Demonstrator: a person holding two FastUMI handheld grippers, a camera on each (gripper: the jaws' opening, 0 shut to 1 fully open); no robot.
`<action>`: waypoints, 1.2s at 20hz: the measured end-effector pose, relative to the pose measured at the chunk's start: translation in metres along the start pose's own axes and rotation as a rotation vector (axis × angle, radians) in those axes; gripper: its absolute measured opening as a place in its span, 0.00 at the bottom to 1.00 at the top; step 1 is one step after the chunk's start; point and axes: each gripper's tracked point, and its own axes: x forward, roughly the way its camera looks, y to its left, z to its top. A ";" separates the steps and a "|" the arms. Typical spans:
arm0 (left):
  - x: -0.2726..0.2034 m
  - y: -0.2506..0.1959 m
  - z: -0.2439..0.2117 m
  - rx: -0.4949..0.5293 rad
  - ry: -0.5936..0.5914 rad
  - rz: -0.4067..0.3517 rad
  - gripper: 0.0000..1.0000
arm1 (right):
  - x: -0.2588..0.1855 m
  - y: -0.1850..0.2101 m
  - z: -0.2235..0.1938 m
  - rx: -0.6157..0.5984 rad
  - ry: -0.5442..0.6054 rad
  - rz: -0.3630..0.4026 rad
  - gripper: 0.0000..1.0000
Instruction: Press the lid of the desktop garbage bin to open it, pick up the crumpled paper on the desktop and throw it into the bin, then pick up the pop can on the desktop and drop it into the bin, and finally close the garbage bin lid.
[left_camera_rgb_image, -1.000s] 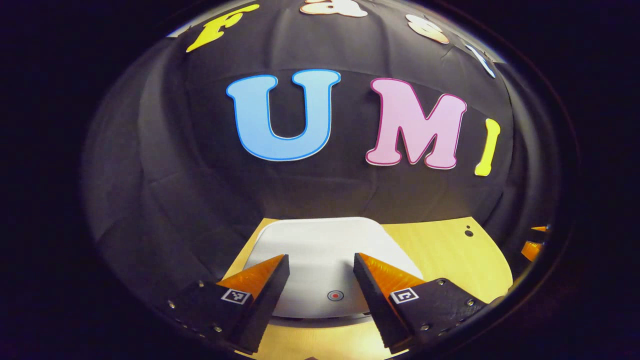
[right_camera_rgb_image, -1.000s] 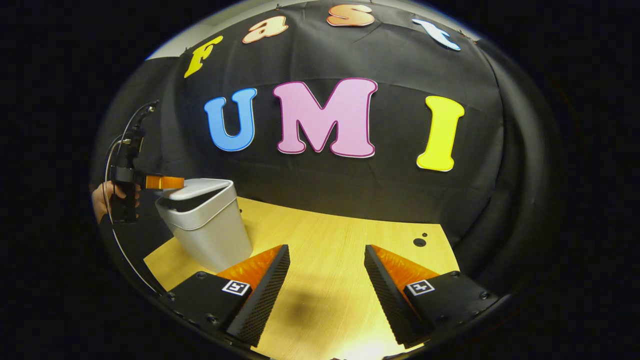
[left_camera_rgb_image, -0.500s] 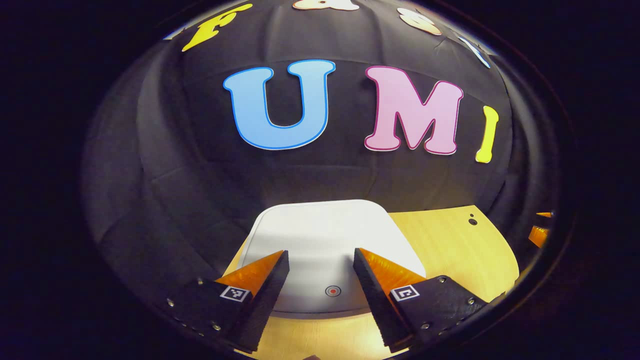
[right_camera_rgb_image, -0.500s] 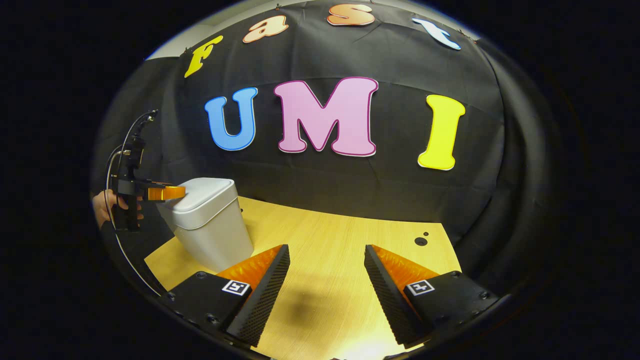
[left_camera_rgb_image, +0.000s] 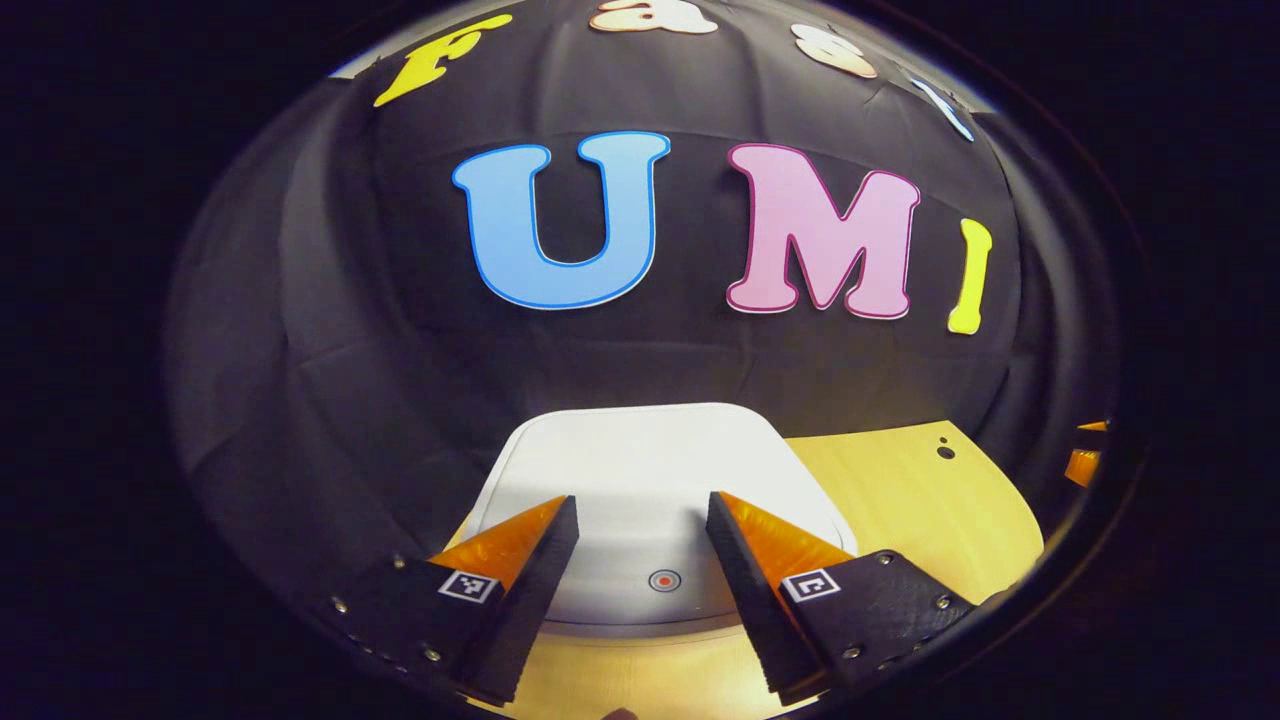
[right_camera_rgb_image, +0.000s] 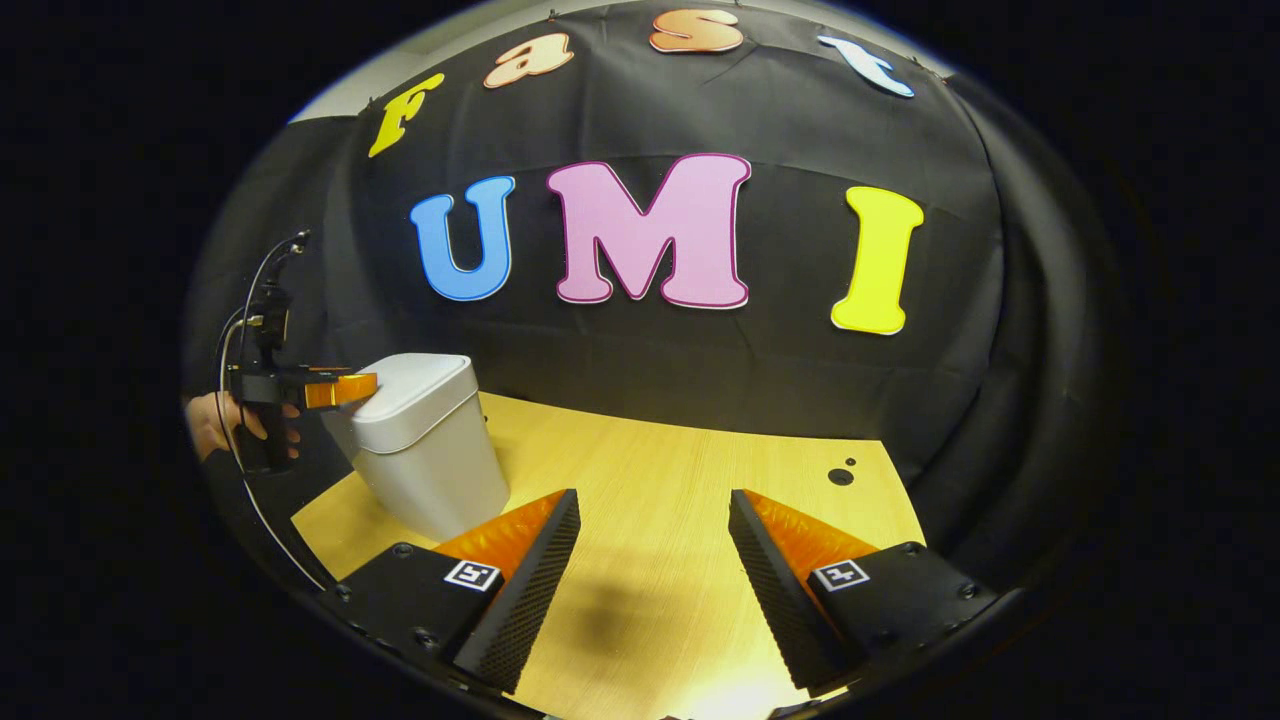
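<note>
The lid (left_camera_rgb_image: 655, 470) has gone from ajar to closed beneath the left tool (left_camera_rgb_image: 640, 520).

Booth wall (right_camera_rgb_image: 800, 400): black cloth, creased, hung as backdrop behind the table. Table (right_camera_rgb_image: 660, 480): light wood-grain top, two small dark holes (right_camera_rgb_image: 840, 476) near its far right corner. Lighting: warm, brightest at near edge.

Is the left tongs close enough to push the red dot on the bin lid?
Probably yes: the left tongs hang open right over the lid, with the red dot between the fingers and nothing blocking.
</note>
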 end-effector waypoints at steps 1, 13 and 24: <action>0.001 0.000 0.000 0.012 -0.013 0.005 0.87 | -0.002 0.000 0.000 -0.005 -0.002 0.001 0.97; -0.071 -0.045 0.058 0.021 -0.216 -0.017 0.86 | -0.047 0.008 0.041 -0.087 -0.139 -0.024 0.97; -0.184 -0.108 0.042 -0.003 -0.309 -0.045 0.86 | -0.098 0.061 0.063 -0.107 -0.317 -0.015 0.98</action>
